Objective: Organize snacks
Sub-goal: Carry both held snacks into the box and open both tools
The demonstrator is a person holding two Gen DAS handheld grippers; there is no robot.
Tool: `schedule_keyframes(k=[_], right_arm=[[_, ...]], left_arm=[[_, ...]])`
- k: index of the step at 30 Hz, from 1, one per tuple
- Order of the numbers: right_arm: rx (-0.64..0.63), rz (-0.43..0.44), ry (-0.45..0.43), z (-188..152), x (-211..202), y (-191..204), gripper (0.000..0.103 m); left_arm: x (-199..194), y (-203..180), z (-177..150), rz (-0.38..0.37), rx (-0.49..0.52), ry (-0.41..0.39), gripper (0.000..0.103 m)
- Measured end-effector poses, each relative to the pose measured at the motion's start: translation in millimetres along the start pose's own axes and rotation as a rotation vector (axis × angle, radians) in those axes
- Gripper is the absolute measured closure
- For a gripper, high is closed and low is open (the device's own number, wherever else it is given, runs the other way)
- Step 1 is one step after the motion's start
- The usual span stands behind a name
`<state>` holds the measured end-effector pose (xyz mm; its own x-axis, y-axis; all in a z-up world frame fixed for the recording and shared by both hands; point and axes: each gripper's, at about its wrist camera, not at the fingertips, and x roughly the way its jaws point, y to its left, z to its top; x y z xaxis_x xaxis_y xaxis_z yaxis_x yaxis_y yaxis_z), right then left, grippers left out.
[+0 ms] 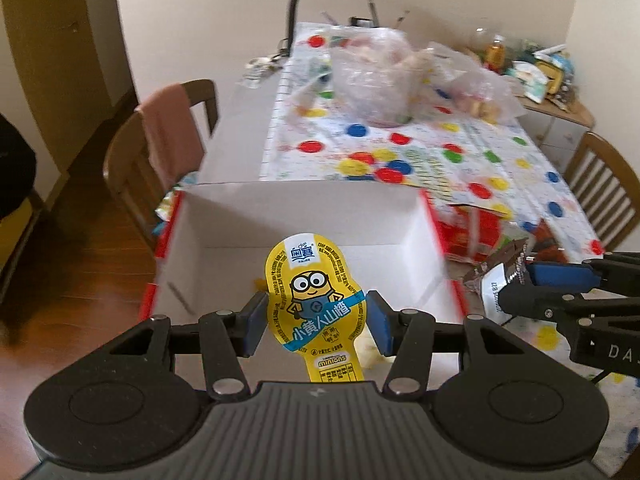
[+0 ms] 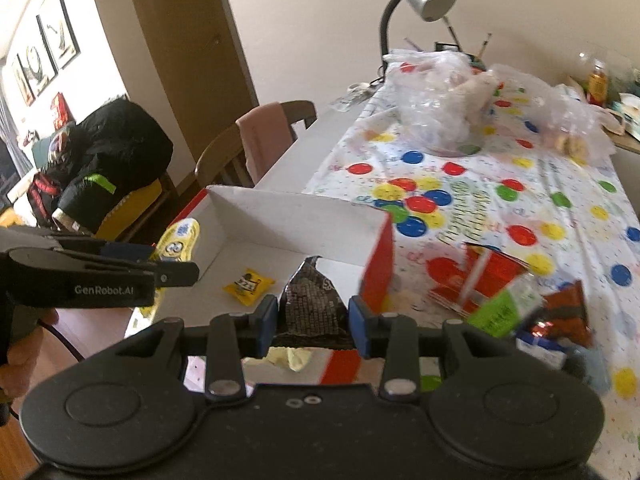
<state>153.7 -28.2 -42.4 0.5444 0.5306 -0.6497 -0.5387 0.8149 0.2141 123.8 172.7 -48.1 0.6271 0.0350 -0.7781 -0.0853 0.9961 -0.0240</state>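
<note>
I am holding the left claw [image 1: 317, 320] clenched on a yellow Minions hawthorn snack packet [image 1: 316, 300], hanging over the open white box [image 1: 304, 212] at the desk's near edge. My right claw [image 2: 313, 320] is gripping a dark foil snack packet [image 2: 312, 304] just above the box's near right corner, where a small yellow candy packet [image 2: 248, 285] is lying inside.
</note>
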Motion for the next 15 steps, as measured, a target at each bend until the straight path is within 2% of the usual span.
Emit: schedule_keyframes(k=[6, 15], right_arm=[[-0.026, 0.001, 0.056, 6, 42, 23, 0.066], [-0.046, -0.019, 0.155, 10, 98, 38, 0.065]], left_arm=[[26, 32, 8, 0.026, 0.006, 0.051, 0.051], [72, 54, 20, 0.06, 0.034, 0.142, 0.051]])
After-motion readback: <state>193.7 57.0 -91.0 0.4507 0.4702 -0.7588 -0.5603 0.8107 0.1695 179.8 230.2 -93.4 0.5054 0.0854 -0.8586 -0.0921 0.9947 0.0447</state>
